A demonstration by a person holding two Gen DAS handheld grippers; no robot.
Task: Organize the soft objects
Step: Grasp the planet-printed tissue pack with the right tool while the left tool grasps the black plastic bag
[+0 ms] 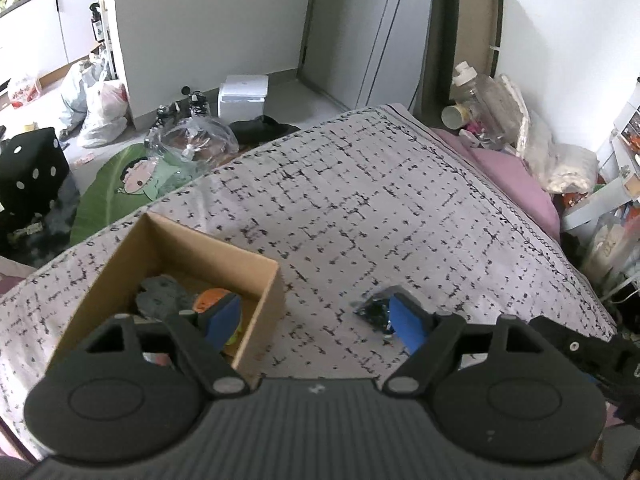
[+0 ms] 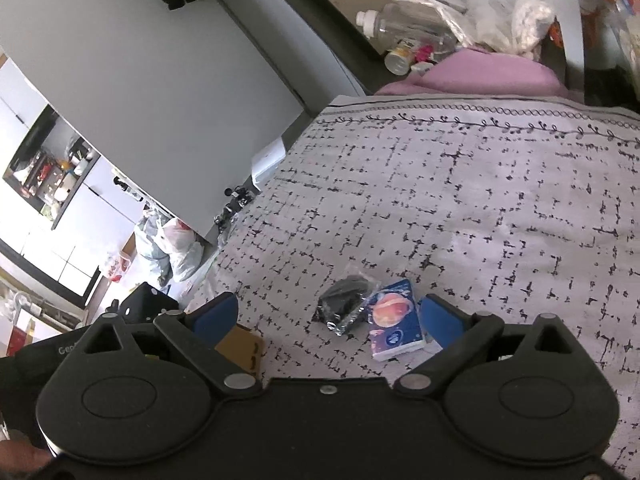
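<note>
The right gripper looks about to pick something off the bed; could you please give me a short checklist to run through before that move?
1. Right gripper open and empty: ok.
2. Black wrapped bundle and tissue pack lie ahead of it on the bedspread: ok.
3. The two are clearly apart, so only one gets gripped: not ok, their edges meet.
4. Cardboard box open on top, with space: ok.
5. Left gripper open, nothing between its fingers: ok.
6. Left gripper clear of the bundle: cannot tell.
</note>
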